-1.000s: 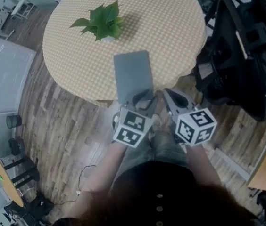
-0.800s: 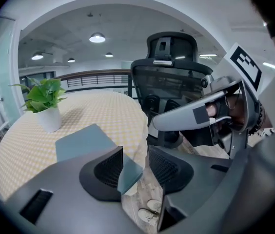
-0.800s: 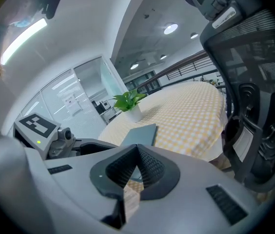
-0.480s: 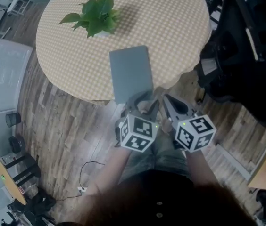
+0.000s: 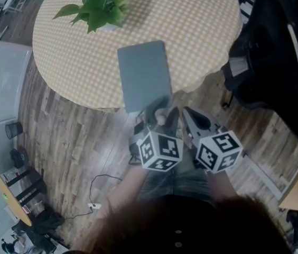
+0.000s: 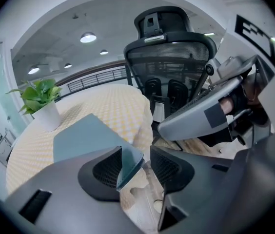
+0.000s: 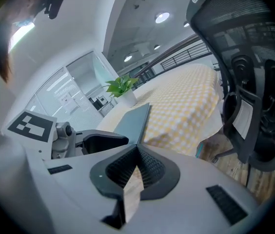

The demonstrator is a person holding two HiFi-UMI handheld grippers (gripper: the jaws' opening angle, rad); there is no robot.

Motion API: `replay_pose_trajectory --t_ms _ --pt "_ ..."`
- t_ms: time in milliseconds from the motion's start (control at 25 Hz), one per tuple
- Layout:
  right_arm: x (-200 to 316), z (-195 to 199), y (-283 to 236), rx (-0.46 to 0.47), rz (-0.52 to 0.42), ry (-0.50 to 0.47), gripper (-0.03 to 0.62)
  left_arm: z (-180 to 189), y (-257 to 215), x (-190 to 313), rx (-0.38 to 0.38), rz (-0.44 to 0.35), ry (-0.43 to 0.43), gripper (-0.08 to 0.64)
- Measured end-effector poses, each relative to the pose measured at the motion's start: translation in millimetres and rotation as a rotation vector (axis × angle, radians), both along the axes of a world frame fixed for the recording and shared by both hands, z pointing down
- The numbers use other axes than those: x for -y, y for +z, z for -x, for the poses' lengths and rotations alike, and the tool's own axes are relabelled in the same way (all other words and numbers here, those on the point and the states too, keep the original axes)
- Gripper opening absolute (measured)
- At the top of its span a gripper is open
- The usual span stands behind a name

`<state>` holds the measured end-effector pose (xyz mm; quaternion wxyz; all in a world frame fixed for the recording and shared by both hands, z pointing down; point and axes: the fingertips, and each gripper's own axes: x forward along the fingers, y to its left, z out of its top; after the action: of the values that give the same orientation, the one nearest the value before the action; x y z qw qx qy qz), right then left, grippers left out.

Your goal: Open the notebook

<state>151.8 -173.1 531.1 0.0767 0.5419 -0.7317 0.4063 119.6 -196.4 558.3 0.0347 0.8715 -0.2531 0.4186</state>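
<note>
we reach the closed grey-blue notebook (image 5: 142, 74) at the round checked table (image 5: 202, 30)'s near edge
the left gripper (image 6: 136, 152), jaws just spreading, straddles its corner without pinching; the right gripper (image 7: 136, 149) is pressed closed, empty. next, we judge: nip the cover alone.

The left gripper (image 5: 161, 112) hides part of the notebook's (image 5: 142, 73) near edge in head view.

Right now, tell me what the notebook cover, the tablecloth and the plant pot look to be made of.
Notebook cover: grey-blue, matte, with a seamed edge at its corner; probably faux leather, possibly coated card.
Tablecloth: fabric, yellow-and-white check, draping in soft waves at its hem.
Plant pot: plain white, smooth; ceramic or plastic, cannot tell which.
</note>
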Motion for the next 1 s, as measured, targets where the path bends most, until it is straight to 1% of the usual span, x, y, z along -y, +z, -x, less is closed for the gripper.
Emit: replay_pose_trajectory --t_ms 120,320,440,600,680,880,1000 --pt "-2 3 3 0.019 0.003 -0.002 0.011 -2 3 2 0.011 -0.012 -0.004 0.176" --pt "-7 3 7 0.019 0.016 -0.002 0.011 -2 7 7 0.074 -0.049 -0.004 0.175" --pt "-11 2 9 0.021 0.029 0.001 0.011 -1 7 10 0.087 -0.058 -0.017 0.175" --pt "-10 4 7 0.047 0.018 -0.003 0.011 -2 8 11 0.088 -0.082 0.007 0.173" --pt "-7 4 6 0.054 0.008 0.0 0.011 -2 7 11 0.086 -0.093 0.017 0.159" --pt "2 1 -2 0.062 -0.02 0.017 0.011 -4 3 8 0.04 -0.064 0.016 0.09" --pt "3 -1 -7 0.058 -0.032 0.023 0.011 -5 -1 6 0.034 -0.059 0.018 0.058"
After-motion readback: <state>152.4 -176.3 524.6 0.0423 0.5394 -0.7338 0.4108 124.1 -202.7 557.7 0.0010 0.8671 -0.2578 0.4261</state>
